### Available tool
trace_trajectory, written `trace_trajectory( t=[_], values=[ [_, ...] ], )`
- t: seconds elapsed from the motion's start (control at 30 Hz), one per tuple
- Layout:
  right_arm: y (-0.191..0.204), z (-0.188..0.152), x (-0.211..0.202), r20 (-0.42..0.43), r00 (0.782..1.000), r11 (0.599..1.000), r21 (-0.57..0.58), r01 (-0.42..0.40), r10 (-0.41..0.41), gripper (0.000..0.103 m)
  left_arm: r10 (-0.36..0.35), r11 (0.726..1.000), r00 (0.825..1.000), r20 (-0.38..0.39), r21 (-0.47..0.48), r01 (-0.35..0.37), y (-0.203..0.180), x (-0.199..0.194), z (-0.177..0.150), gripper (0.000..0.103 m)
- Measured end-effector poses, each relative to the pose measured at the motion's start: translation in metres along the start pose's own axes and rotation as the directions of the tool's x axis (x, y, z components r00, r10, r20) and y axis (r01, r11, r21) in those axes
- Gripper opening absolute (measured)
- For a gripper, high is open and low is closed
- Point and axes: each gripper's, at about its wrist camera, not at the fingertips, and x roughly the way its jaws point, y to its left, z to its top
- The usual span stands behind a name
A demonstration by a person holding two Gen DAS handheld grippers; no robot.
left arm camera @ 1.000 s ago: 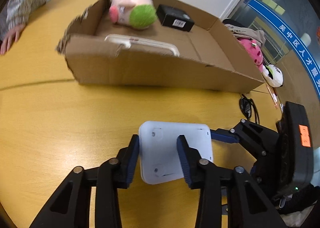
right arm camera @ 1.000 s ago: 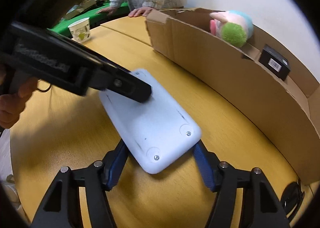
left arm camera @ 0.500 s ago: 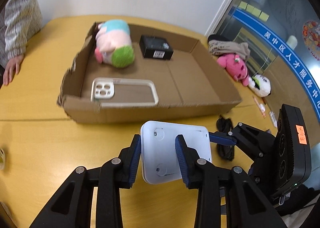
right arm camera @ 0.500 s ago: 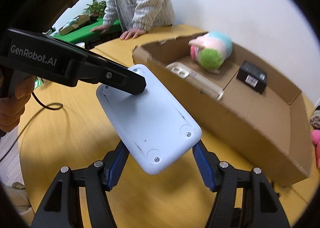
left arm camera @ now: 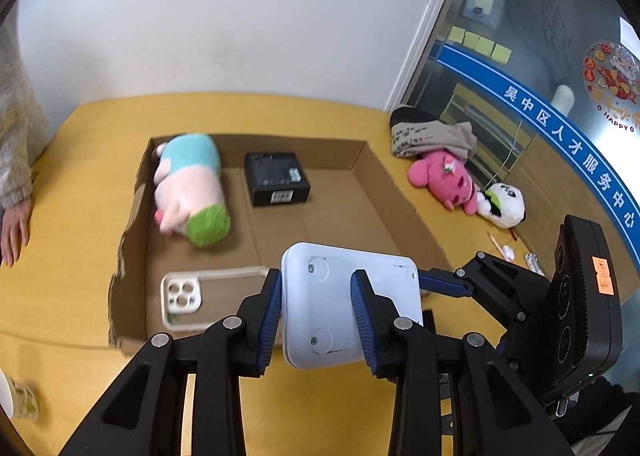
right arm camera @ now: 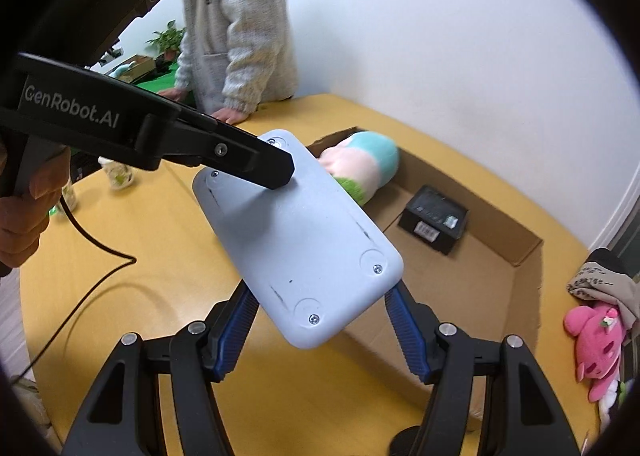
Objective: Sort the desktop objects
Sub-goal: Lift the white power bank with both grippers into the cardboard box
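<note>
Overhead, white round-cornered slab (right arm camera: pixel 298 240), screwed, scuffed underside up, clamped endwise between both hand-held grippers (left arm camera: pixel 316 312) (right arm camera: pixel 316 326).

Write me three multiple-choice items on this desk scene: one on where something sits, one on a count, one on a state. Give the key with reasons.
1. Where is the black box?
A. inside the cardboard tray
B. on the bare table
C. between gripper fingers

2. How many things lie in the tray?
A. one
B. three
C. five

3. How is the white device held?
A. lying loose on the table
B. by the left gripper alone
C. by both grippers, clear of the table

Key: 1 A, it rests on the tray floor. 2 B, striped plush toy, black box, phone case. 3 C, the right gripper clamps its other end.
</note>
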Motion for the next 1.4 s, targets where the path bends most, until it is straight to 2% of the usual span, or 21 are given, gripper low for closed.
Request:
trace_trajectory(
  t=[0.33,0.7,0.83,1.03,1.3,1.4],
  values=[
    [-0.041,0.015,0.014,-0.005,0.999,0.999,0.029,0.039,-0.039,0.064,-0.021,1.0,1.0,-0.001,0.012,0.021,-0.006,0.032,0.041,0.036],
    [-0.078,0.022,0.041,-0.04,0.998,0.996,0.085,0.041,-0.038,0.064,-0.021,1.0,0.999,-0.04,0.015,0.022,0.0,0.08,0.075,0.036],
    [-0.087,0.022,0.057,-0.067,0.997,0.994,0.101,0.03,-0.023,0.064,-0.016,1.0,0.997,-0.072,0.003,0.017,0.008,0.102,0.079,0.036],
    [-0.099,0.013,0.086,-0.129,0.992,0.992,0.126,0.003,0.013,0.064,-0.049,0.998,0.988,-0.144,-0.055,0.042,0.027,0.144,0.078,0.036],
    [-0.122,0.004,0.128,-0.248,0.962,0.979,0.191,-0.07,0.117,0.064,-0.037,0.991,0.975,-0.22,-0.137,0.007,0.046,0.192,0.075,0.036],
    [-0.128,0.006,0.146,-0.3,0.942,0.976,0.195,-0.094,0.151,0.064,-0.034,0.984,0.967,-0.253,-0.175,-0.011,0.058,0.207,0.076,0.036]
  ],
)
